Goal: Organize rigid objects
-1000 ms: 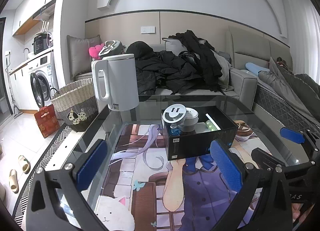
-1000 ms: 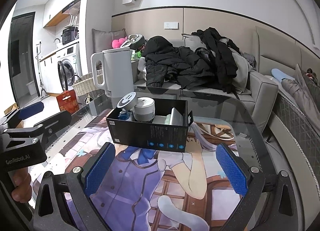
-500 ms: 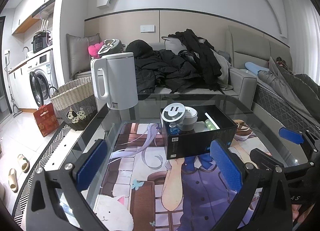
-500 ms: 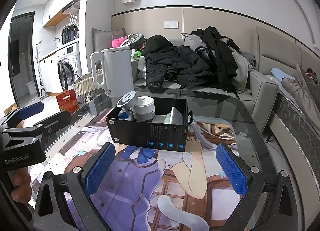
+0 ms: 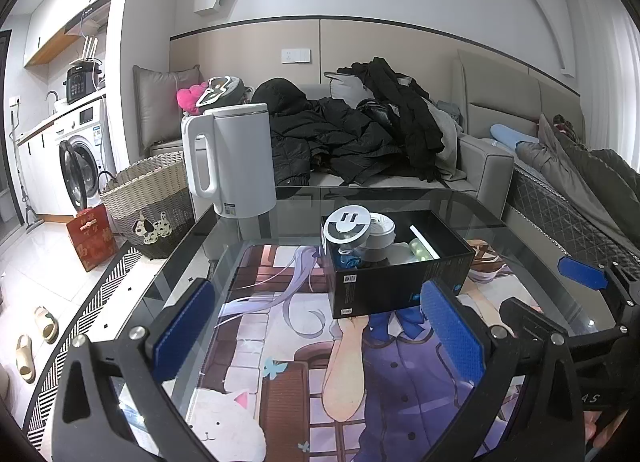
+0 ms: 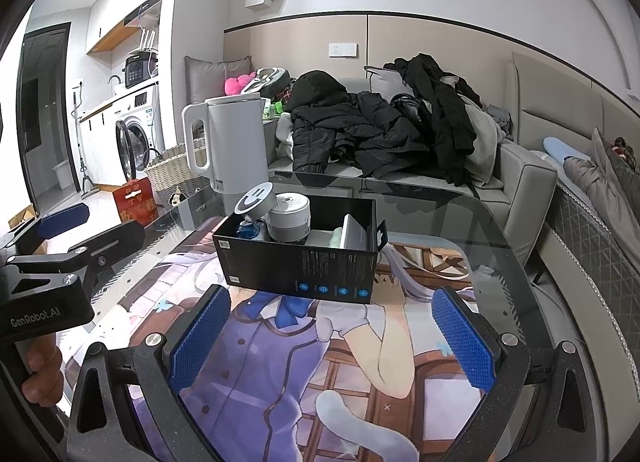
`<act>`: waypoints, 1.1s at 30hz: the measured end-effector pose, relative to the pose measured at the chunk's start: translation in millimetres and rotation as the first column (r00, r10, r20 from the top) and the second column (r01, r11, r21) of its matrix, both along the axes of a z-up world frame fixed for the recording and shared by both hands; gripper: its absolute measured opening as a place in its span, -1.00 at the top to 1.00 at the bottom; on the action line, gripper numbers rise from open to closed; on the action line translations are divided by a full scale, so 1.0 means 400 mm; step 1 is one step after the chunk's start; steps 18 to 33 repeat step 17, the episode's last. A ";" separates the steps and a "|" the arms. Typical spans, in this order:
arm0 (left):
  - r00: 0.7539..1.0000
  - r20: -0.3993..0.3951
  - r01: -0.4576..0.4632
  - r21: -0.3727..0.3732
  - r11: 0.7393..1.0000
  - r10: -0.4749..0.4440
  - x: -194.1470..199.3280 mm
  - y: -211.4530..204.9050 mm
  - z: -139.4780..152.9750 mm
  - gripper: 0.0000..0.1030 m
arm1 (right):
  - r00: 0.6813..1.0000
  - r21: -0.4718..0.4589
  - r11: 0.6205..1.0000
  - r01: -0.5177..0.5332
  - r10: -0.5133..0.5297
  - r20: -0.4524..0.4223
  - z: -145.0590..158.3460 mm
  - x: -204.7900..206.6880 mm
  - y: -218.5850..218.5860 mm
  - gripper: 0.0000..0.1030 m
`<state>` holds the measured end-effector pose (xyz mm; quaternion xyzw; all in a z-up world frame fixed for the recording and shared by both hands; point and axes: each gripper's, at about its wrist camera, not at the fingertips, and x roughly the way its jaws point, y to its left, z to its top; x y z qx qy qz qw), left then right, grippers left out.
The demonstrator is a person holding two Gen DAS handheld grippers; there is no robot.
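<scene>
A black open box (image 5: 400, 282) (image 6: 300, 266) stands on the glass table (image 5: 400, 198) over a printed mat. In it are a round grey smiley-face object (image 5: 346, 224) (image 6: 255, 198), a white-grey cylinder (image 6: 289, 216), a blue item (image 6: 248, 229), a white flat item (image 6: 354, 231) and a green one (image 5: 418, 249). A white electric kettle (image 5: 230, 162) (image 6: 230, 146) stands behind the box to the left. My left gripper (image 5: 316, 332) is open and empty, near side of the box. My right gripper (image 6: 330, 340) is open and empty, also in front of the box.
A sofa piled with dark coats (image 5: 360, 138) runs behind the table. A wicker basket (image 5: 150, 202) and a red box (image 5: 90, 240) sit on the floor at left, by a washing machine (image 5: 78, 166). A bed edge (image 5: 580, 222) lies at right.
Both grippers have drawn back slightly from the box and stay open. Nothing on the table has moved.
</scene>
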<state>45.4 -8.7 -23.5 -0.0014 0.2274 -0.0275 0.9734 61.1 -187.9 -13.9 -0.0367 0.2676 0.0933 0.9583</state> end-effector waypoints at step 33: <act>1.000 -0.004 -0.010 0.000 1.000 0.010 0.001 -0.006 -0.001 -1.00 | 1.000 -0.010 1.000 -0.005 0.005 0.004 -0.002 0.002 0.002 -0.99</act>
